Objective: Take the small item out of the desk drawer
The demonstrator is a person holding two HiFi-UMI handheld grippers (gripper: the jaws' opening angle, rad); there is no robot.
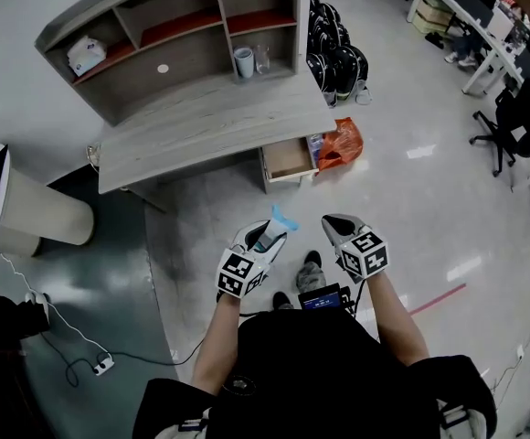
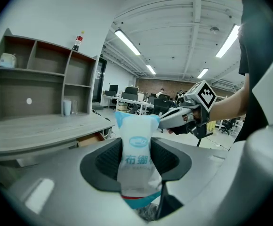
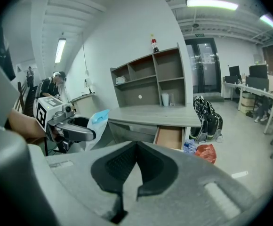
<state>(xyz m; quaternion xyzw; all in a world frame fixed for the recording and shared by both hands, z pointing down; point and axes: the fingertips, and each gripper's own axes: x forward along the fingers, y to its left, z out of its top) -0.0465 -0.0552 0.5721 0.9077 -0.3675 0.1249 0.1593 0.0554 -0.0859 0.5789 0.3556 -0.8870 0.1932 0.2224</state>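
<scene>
A small white packet with blue ends (image 1: 277,220) is clamped upright in my left gripper (image 1: 267,238), which is shut on it in front of the person's body, well away from the desk. In the left gripper view the packet (image 2: 136,131) fills the gap between the black pads of my left gripper (image 2: 137,160). The wooden drawer (image 1: 288,158) under the grey desk (image 1: 201,122) stands pulled open, and its visible bottom looks bare. My right gripper (image 1: 335,224) hangs beside the left, jaws together with nothing in them; the right gripper view shows this gripper (image 3: 135,166) pressed shut.
An orange plastic bag (image 1: 340,143) and a bottle lie on the floor by the drawer. Black backpacks (image 1: 335,58) stand right of the desk. A white cup (image 1: 244,62) sits in the hutch. An office chair (image 1: 512,122) is at far right, a white bin (image 1: 27,213) at left.
</scene>
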